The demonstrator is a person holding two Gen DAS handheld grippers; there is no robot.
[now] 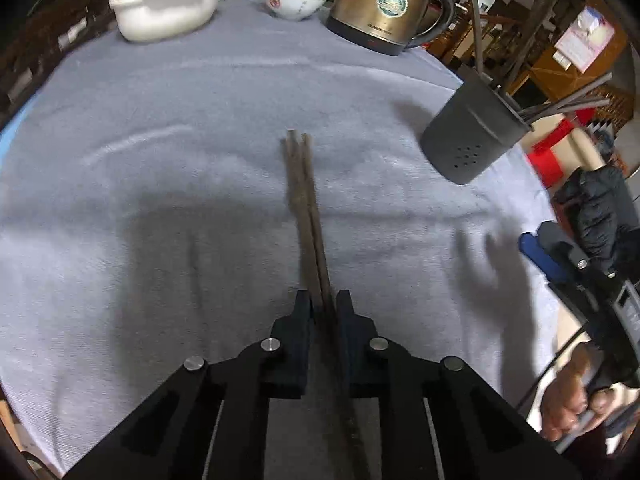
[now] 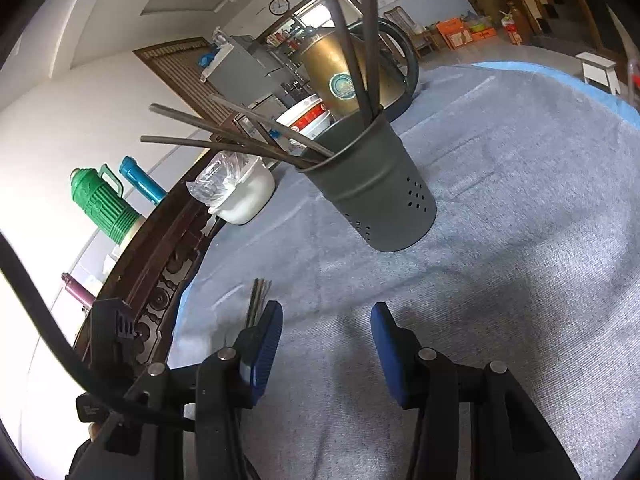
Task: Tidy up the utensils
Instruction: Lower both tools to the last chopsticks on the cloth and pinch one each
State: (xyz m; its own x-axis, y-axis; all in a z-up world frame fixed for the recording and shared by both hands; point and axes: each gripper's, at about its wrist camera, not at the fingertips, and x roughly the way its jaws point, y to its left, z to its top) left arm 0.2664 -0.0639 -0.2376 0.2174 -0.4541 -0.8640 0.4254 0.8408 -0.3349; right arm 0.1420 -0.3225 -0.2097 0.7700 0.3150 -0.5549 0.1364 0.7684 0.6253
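so left tongs tight on chopsticks, right tongs wide, holder w/ kettle behind

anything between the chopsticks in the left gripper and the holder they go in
Nothing visible does. The left gripper is shut on the chopsticks, and only bare cloth lies between them and the holder. The sticks already in the holder fan out over its rim, crowding the opening.

No lettering is legible; the kettle badge and base print are blurred.
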